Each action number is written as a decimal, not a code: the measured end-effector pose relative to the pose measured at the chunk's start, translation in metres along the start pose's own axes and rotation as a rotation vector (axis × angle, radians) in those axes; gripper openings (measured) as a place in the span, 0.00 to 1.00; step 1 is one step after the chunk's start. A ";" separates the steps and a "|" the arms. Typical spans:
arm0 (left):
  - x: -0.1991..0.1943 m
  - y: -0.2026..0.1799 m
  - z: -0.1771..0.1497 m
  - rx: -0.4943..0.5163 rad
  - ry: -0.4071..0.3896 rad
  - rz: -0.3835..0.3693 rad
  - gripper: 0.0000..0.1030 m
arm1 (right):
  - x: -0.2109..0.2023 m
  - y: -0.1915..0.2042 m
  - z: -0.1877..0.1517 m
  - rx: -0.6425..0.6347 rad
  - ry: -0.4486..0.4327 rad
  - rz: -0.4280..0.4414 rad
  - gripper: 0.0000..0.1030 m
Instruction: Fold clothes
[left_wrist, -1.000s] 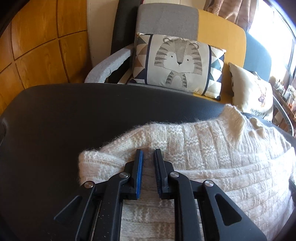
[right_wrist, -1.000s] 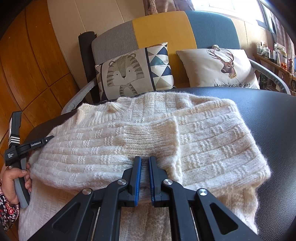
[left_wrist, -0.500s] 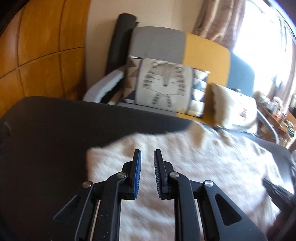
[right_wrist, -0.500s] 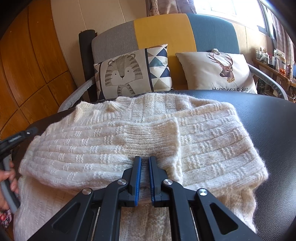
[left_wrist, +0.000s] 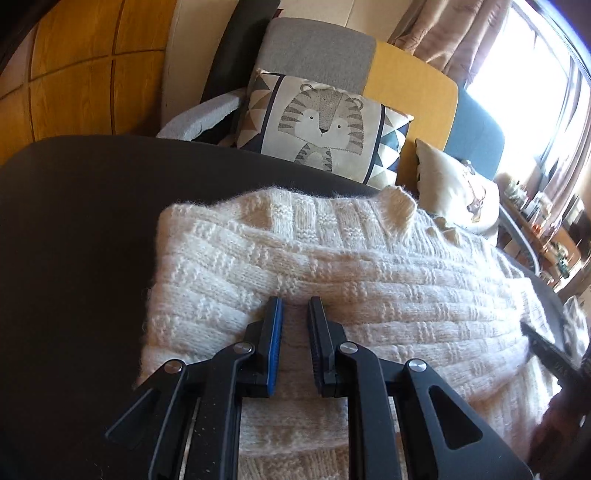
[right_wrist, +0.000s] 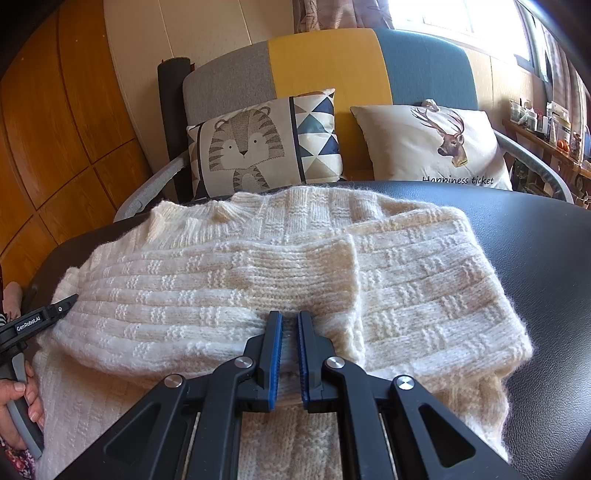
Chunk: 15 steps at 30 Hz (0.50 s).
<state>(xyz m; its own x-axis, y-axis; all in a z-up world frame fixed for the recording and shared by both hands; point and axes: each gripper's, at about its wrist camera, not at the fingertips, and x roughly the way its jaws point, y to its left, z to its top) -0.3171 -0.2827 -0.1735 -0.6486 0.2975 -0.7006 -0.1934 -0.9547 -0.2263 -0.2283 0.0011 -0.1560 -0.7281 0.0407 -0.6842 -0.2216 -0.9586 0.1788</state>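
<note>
While the cream knitted sweater lies spread on the dark desk, both of its sleeves are already laid across the chest, the ribbed cuff of one ending near the middle and overlapping the other. That crossing narrows the garment into a band, which by my judgement suits a later fold of hem toward collar; the collar sits at the far edge, toward the sofa.

Over the near part of the folded sleeves hang the right tongs, their blue-lined jaws a narrow gap apart. Knit shows in the gap, but whether it is pinched or merely lies below I cannot tell. The left tongs stand wider open above the sweater's left side, holding nothing that I can see; their place over the sleeve's edge would suit either pressing it flat or taking a fresh hold.

At the left rim of the right wrist view, a hand grips the handle of the left tool. Beyond the desk, a tiger cushion and a deer cushion lean on the patchwork sofa.
</note>
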 end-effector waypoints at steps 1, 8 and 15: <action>0.000 0.000 0.000 0.002 0.000 0.003 0.15 | 0.000 0.000 0.000 -0.002 0.000 -0.002 0.05; -0.009 0.003 0.006 0.013 0.041 0.001 0.15 | 0.000 0.003 -0.001 -0.011 0.000 -0.014 0.05; -0.024 -0.001 -0.006 0.064 0.029 0.096 0.16 | 0.000 0.003 -0.001 -0.012 -0.001 -0.016 0.05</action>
<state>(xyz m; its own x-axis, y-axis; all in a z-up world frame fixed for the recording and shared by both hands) -0.2969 -0.2888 -0.1612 -0.6447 0.2040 -0.7367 -0.1789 -0.9772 -0.1140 -0.2287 -0.0020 -0.1561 -0.7249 0.0566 -0.6865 -0.2255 -0.9612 0.1588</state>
